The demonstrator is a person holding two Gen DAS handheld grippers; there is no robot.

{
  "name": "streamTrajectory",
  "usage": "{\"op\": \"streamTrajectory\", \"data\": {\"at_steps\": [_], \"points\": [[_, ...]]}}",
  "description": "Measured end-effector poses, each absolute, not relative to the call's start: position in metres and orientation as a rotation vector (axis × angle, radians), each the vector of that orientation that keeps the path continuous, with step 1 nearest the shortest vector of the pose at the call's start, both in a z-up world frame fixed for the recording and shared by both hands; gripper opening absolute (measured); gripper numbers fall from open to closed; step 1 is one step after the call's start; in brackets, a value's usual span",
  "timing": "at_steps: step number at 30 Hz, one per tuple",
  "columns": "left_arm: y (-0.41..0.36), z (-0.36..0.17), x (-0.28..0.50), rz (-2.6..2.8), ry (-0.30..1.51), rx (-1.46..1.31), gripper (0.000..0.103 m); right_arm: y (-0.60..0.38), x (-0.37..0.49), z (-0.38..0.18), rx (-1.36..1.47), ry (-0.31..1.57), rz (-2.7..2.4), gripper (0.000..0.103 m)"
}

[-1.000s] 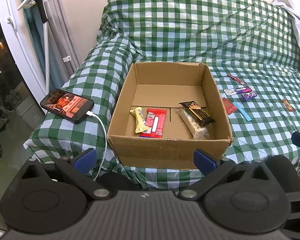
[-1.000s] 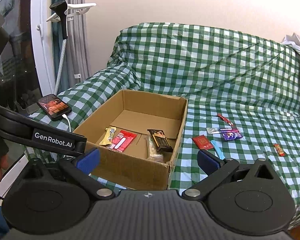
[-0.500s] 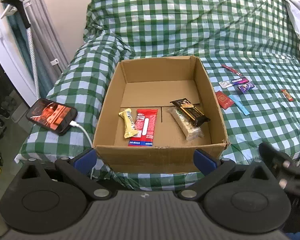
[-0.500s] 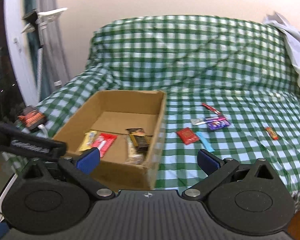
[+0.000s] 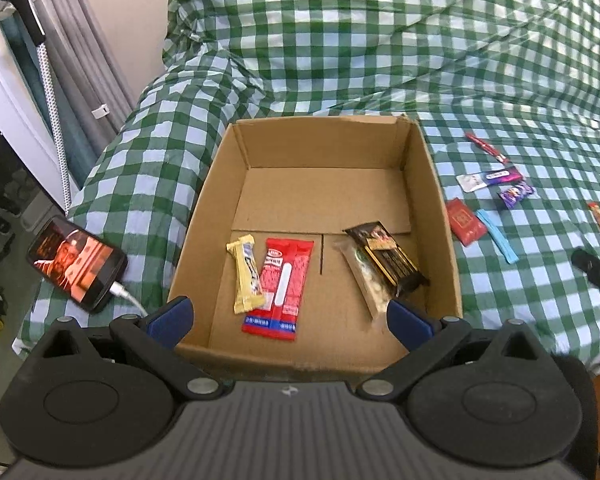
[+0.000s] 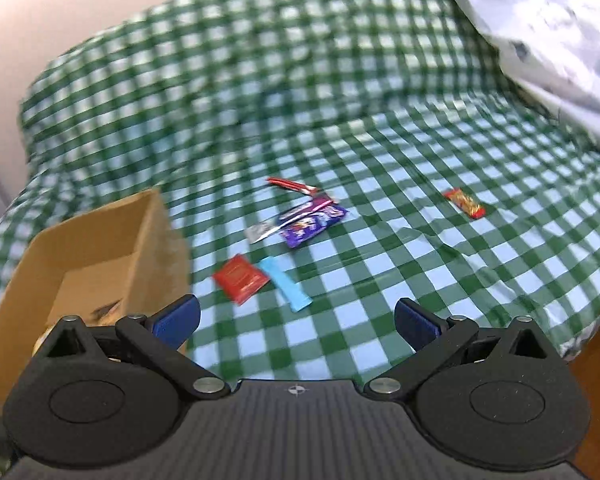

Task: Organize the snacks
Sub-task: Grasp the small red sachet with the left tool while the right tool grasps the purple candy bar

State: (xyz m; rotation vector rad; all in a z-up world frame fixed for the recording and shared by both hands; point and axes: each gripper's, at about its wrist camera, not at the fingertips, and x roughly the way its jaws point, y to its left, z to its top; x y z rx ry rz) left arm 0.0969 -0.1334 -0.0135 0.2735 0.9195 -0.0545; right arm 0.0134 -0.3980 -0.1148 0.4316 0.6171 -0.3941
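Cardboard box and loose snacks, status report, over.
Both jaws open, empty. Brown cardboard box holds four snacks; six lie on green checked cloth, nearest the flat red packet. Nothing in the way.

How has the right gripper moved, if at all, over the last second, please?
Yes. The right gripper has swung rightward: the cardboard box slid to its view's left edge, and the loose snacks now sit ahead.

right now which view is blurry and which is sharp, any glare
Right wrist view: motion-blurred, with the checked cloth and box smeared. Left wrist view: sharp, the wrappers in the box clearly outlined, with soft sheen on the cloth and a glowing phone. Both bend at the edges.
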Motion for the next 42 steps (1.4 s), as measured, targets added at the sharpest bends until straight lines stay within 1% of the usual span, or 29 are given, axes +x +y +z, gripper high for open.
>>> {"op": "streamTrajectory", "data": {"at_steps": [7, 13, 14, 16, 17, 19, 20, 21, 23, 28, 33, 37, 42], "points": [[-0.158, -0.020, 0.142, -0.049, 0.936, 0.306, 0.103, -0.451, 0.124, -0.160, 0.419, 0.650, -0.427, 0.102], [-0.190, -0.026, 0.186, -0.073, 0.950, 0.309, 0.103, -0.486, 0.210, -0.213, 0.440, 0.744, -0.457, 0.102], [-0.196, -0.027, 0.192, -0.081, 0.953, 0.304, 0.103, -0.489, 0.216, -0.219, 0.439, 0.746, -0.463, 0.102], [-0.212, -0.028, 0.205, -0.103, 0.958, 0.295, 0.103, -0.493, 0.230, -0.229, 0.420, 0.745, -0.470, 0.098], [-0.221, -0.029, 0.210, -0.119, 0.958, 0.289, 0.103, -0.494, 0.234, -0.233, 0.409, 0.747, -0.469, 0.093], [-0.241, -0.031, 0.218, -0.157, 0.964, 0.281, 0.103, -0.496, 0.240, -0.241, 0.383, 0.770, -0.467, 0.077], [-0.254, -0.033, 0.222, -0.181, 0.965, 0.277, 0.103, -0.499, 0.239, -0.244, 0.381, 0.788, -0.459, 0.053], [-0.266, -0.034, 0.226, -0.202, 0.962, 0.273, 0.103, -0.500, 0.235, -0.246, 0.380, 0.796, -0.459, 0.034], [-0.290, -0.039, 0.231, -0.244, 0.966, 0.265, 0.103, -0.508, 0.224, -0.246, 0.372, 0.781, -0.462, 0.018], [-0.354, -0.076, 0.250, -0.319, 1.047, 0.236, 0.103, -0.543, 0.173, -0.245, 0.429, 0.753, -0.512, 0.017], [-0.400, -0.143, 0.286, -0.218, 1.159, 0.203, 0.103, -0.571, 0.121, -0.254, 0.537, 0.751, -0.558, 0.018], [-0.405, -0.184, 0.316, -0.108, 1.262, 0.067, 0.103, -0.574, 0.107, -0.256, 0.568, 0.736, -0.554, 0.018], [-0.390, -0.217, 0.340, 0.089, 1.357, -0.071, 0.103, -0.577, 0.107, -0.256, 0.588, 0.731, -0.530, 0.018]]}}
